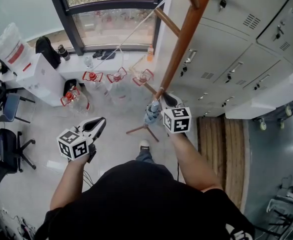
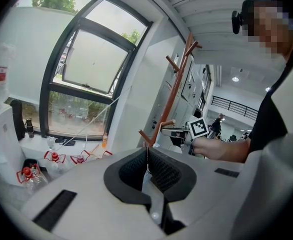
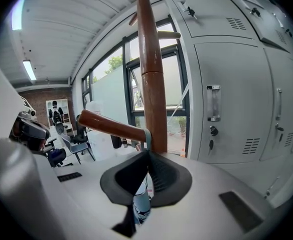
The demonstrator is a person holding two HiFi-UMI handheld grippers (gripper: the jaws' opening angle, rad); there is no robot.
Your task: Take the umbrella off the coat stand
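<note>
**Right gripper closed on the strap; the umbrella hangs straight down below it**

Right gripper view: the two dark jaws stand together, and the thin grey strap comes up out of their tips. It goes as a loop around a wooden peg of the coat stand. So, as I judge it, this gripper is pinching the strap. The umbrella is folded, pale with a dark print, and it hangs directly under the jaws. Its long axis is upright, with the strap end on top and the other end pointing to the floor. The peg rises from the pole towards the left of this view, and its free end is there. I think the loop must therefore travel up and outward along the peg, away from the pole.

Left gripper view: the left gripper also has its jaws together, with nothing between them. The coat stand and the right hand are ahead of it and a little to its right, well apart.

Head view: the umbrella hangs just beside the pole, at the right gripper. The left gripper waits lower left, over the floor. The right hand is clearly the nearer one. Grey lockers stand close behind the stand.
</note>
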